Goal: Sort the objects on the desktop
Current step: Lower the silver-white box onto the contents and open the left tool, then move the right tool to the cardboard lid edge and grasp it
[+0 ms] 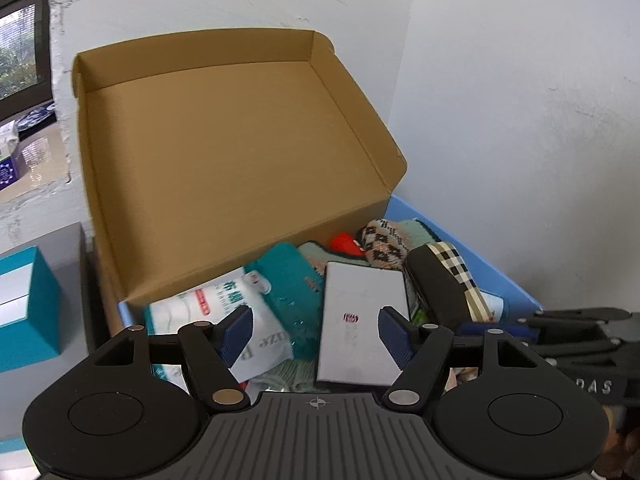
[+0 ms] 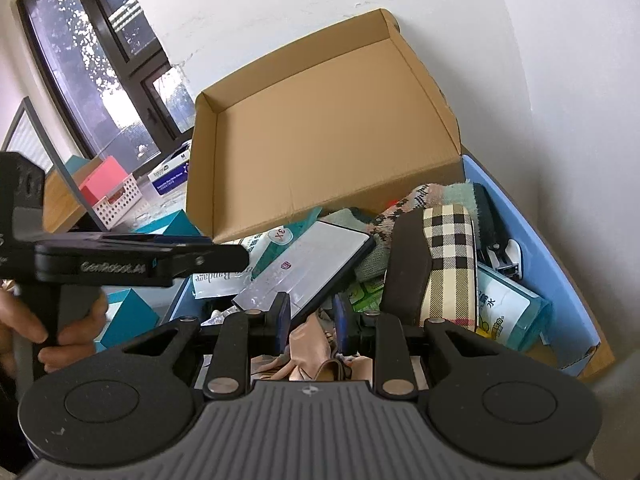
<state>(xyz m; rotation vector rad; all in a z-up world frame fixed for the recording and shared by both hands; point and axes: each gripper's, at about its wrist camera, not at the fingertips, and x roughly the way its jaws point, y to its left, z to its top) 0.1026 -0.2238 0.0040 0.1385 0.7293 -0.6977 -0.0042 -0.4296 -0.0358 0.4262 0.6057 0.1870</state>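
- Your left hand-held gripper (image 1: 316, 334) hovers over the blue bin (image 1: 492, 270) with its jaws spread wide and nothing between them.
- The flat white box (image 1: 360, 320) lies tilted on top of the pile, just ahead of the left pads (image 1: 236, 334) and a little right of centre; its near end sits between the two fingers but is not touched.
- Judging by its look, that box is stiff, light and glossy, so it may slip. I would take it across the short width, near the close end, with the pads flat on the two long edges.
- Your right hand-held gripper (image 2: 310, 320) has its jaws nearly closed, with only a narrow gap. Pinkish fabric (image 2: 312, 354) lies right below and behind the tips; I cannot tell whether they pinch it.
- From the right wrist view the white box (image 2: 308, 268) sits just beyond the right fingertips, its lower corner close to the left pad.
- Soft things crowd around it: a gauze packet (image 1: 224, 308), knitted socks (image 1: 384, 244) and a plaid case (image 1: 452, 276). They will sag and drag if snagged, so lift the box straight up.
- The open cardboard box (image 1: 224, 152) stands behind the bin, against the wall, and its lid is up.
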